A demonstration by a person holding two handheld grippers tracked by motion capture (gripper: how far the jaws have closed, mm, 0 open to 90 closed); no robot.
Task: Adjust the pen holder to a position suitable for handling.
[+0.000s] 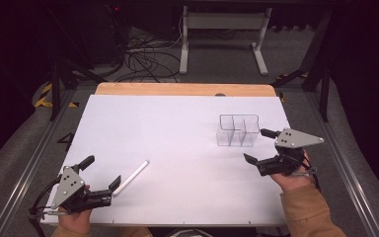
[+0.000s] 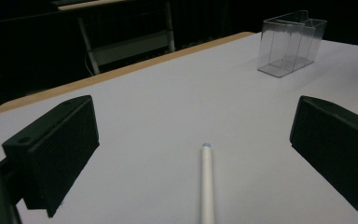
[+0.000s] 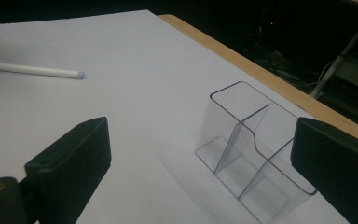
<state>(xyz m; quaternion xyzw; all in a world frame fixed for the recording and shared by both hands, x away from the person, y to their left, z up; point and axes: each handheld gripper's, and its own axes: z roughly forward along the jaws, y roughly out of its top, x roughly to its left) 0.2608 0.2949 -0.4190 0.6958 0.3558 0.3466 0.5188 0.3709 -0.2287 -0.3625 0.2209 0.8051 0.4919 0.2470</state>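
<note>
So on my feed the left gripper (image 1: 100, 178) sits low at the near left corner of the counter (image 1: 177, 128), hand wrapped around the back of it, forearm coming in from the bottom edge. Its jaws are spread wide and hold nothing. The white pen (image 1: 131, 177) lies flat on the counter, and its near end sits right in the gap between those jaws, not touching either one as far as I can tell. In the left gripper view the pen (image 2: 206, 186) runs straight up the middle from the bottom edge, tip pointing away, with a jaw well off to each side. Gripper looks roughly level, pointing forward and a bit to the right across the counter.

The right gripper (image 1: 259, 146) is over on the near right side, hand under the body and the sleeve angling in from the bottom right corner. It points left and slightly away from me, grey plate on top. Jaws are also spread wide, empty. The clear plastic organizer (image 1: 237, 131) stands upright just ahead of them, close by but not touching. In the right gripper view the organizer (image 3: 247, 149) sits between the jaws, nearer the right-hand one, and I can see its dividers and empty compartments. The pen (image 3: 39, 70) shows far off at upper left there.
</note>
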